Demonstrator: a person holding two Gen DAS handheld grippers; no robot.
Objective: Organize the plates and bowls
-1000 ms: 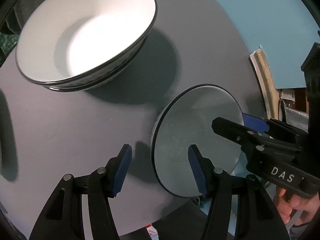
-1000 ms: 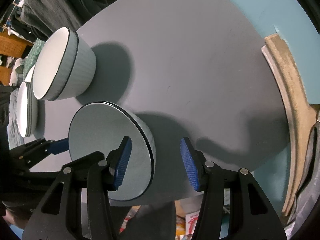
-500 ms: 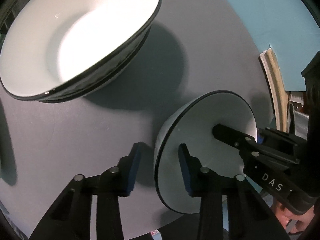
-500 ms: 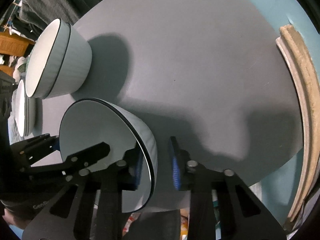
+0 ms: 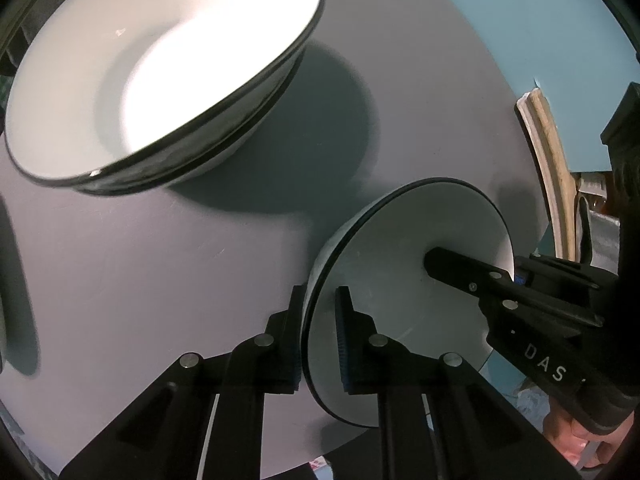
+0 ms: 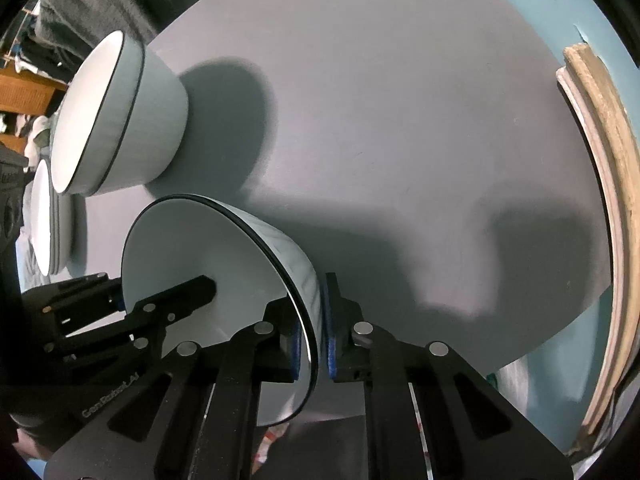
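Stacked bowls (image 5: 160,80) cut off left; plate stack (image 6: 44,220) partly hidden.

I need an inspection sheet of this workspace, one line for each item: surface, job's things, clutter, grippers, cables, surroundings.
Surface: round grey table, on a teal floor.
Job's things: small bowl at the near edge; stacked ribbed bowls behind it; stacked wide shallow bowls further left.
Clutter: nothing seen on the table.
Grippers: left hand-held gripper shut on the small bowl's left rim; right hand-held gripper shut on its right rim.
Cables: nothing seen.
Surroundings: curved wooden pieces on the floor; dark cloth beyond the table.
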